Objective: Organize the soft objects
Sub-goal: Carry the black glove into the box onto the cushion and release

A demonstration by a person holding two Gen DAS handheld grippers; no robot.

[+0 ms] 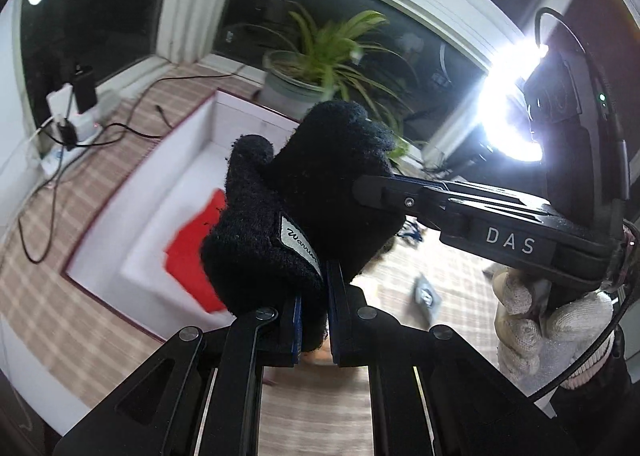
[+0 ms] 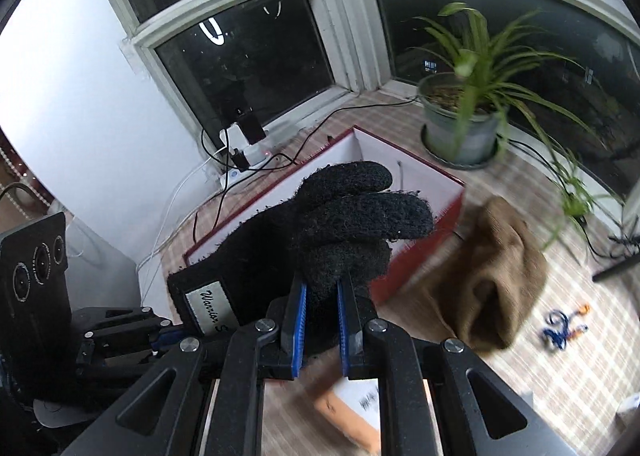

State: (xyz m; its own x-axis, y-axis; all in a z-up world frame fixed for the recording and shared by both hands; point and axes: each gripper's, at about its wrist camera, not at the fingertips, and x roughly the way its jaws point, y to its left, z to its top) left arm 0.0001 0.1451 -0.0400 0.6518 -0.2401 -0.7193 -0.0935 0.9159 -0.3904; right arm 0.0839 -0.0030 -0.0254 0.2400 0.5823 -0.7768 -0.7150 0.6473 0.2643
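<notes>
Both tools grip one black glove point(image 1: 304, 192): the left tool point(image 1: 314, 320) clamps its cuff end, the right tool point(image 2: 322, 320) its fingers. The glove hangs above the counter point(image 2: 560, 336), over the white-lined box point(image 1: 180, 160) by the window.

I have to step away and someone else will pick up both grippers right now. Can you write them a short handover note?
Left hand-held gripper: shut on the cuff end of the black glove.
Right hand-held gripper: shut on the same glove's finger end.
The glove hangs between them, in the air by the open box.
Done: a red item already lies in the box.
Left: lower the glove into the box, then the brown knit hat lying on the cloth beside the box.
</notes>
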